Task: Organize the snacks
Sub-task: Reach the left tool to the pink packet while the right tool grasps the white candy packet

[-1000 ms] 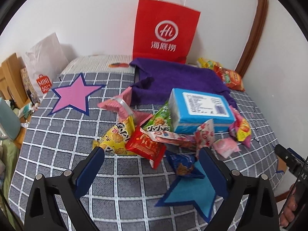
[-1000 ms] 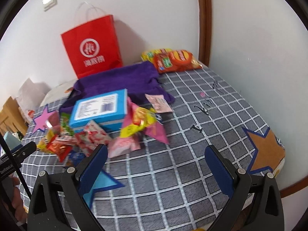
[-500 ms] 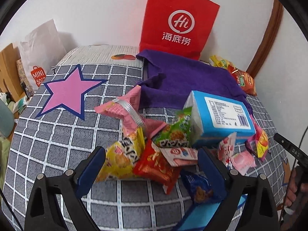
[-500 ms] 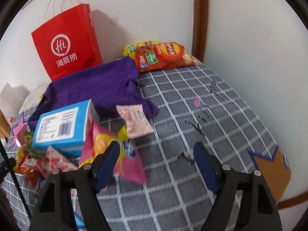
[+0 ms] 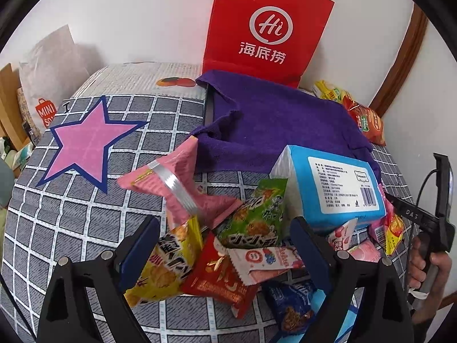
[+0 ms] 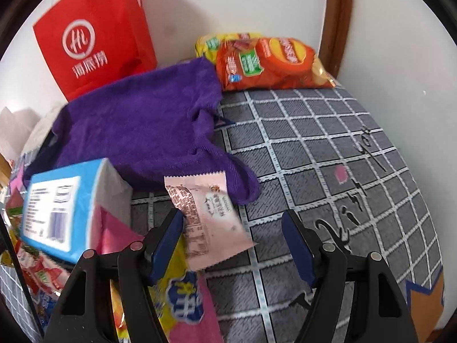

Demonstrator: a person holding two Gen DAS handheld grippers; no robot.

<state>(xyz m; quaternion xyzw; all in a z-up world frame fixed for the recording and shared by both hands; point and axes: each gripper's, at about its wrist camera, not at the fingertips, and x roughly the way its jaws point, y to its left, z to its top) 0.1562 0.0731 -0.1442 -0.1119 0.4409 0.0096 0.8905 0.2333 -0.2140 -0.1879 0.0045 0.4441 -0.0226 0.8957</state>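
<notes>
A heap of snack packets lies on the grey checked bed cover [image 5: 85,228]. My left gripper [image 5: 224,245] hovers just over the heap, jaws wide and closing. A yellow packet [image 5: 160,271], a red packet [image 5: 220,280] and a green packet [image 5: 254,220] lie between its fingers, ungripped. My right gripper [image 6: 232,240] is also closing, around a pale pink sachet [image 6: 208,223]. Its left finger sits at the sachet's edge and the right finger [image 6: 297,245] stands apart. A pink and yellow packet [image 6: 182,294] lies under the left finger.
A blue tissue box [image 5: 331,183] rests on the heap's right side. Behind are a purple towel [image 5: 280,125], a red paper bag [image 5: 265,28] and chip bags [image 6: 271,63] by the wall. A pink star [image 5: 85,143] and an orange star [image 6: 425,305] mark the cover. A hand [image 5: 425,260] shows at right.
Both grippers moved forward and lower toward the snacks. The left now stands over the packet heap. The right narrowed its jaws and came up around the pale pink sachet.
</notes>
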